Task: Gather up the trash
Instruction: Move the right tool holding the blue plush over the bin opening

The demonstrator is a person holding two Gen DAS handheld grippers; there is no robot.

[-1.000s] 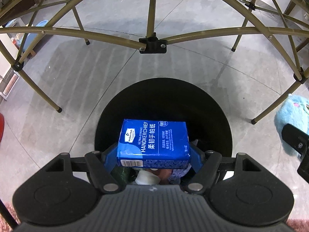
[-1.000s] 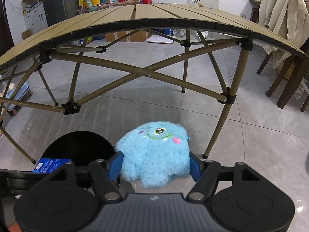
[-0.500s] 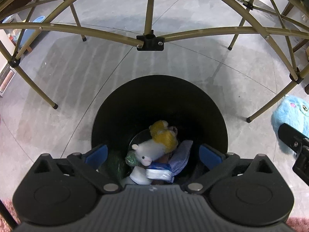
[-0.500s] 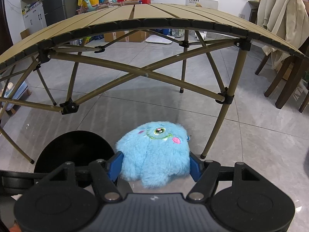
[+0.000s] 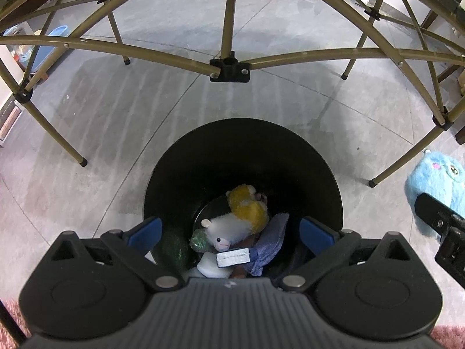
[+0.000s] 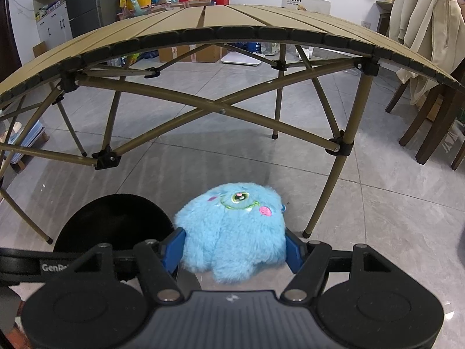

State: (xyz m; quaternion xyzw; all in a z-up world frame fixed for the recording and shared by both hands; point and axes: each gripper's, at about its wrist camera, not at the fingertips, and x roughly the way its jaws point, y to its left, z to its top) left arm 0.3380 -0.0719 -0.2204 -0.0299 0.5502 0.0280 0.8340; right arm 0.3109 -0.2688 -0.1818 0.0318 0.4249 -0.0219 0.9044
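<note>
My left gripper (image 5: 231,228) hangs open over the mouth of a round black bin (image 5: 325,174) on the floor, with nothing between its blue pads (image 5: 146,229). Inside the bin lie a white and yellow plush (image 5: 237,218), a purple cloth (image 5: 271,241) and the blue tissue pack (image 5: 234,257), seen end on. My right gripper (image 6: 232,245) is shut on a fluffy light-blue plush monster (image 6: 232,232), its blue pads pressing both sides. That plush (image 5: 436,180) also shows at the right edge of the left wrist view. The bin (image 6: 113,221) sits left of it.
A folding table (image 6: 221,26) with olive metal legs (image 6: 334,186) stands over the floor just behind the bin and plush. Dark wooden chair legs (image 6: 430,128) stand at the right. Boxes and bags line the far wall. A pink rug edge (image 5: 447,331) lies nearest.
The left gripper's jaws spread wide and let go of the blue tissue pack, which dropped into the bin. The right gripper kept its hold on the blue plush without moving.
</note>
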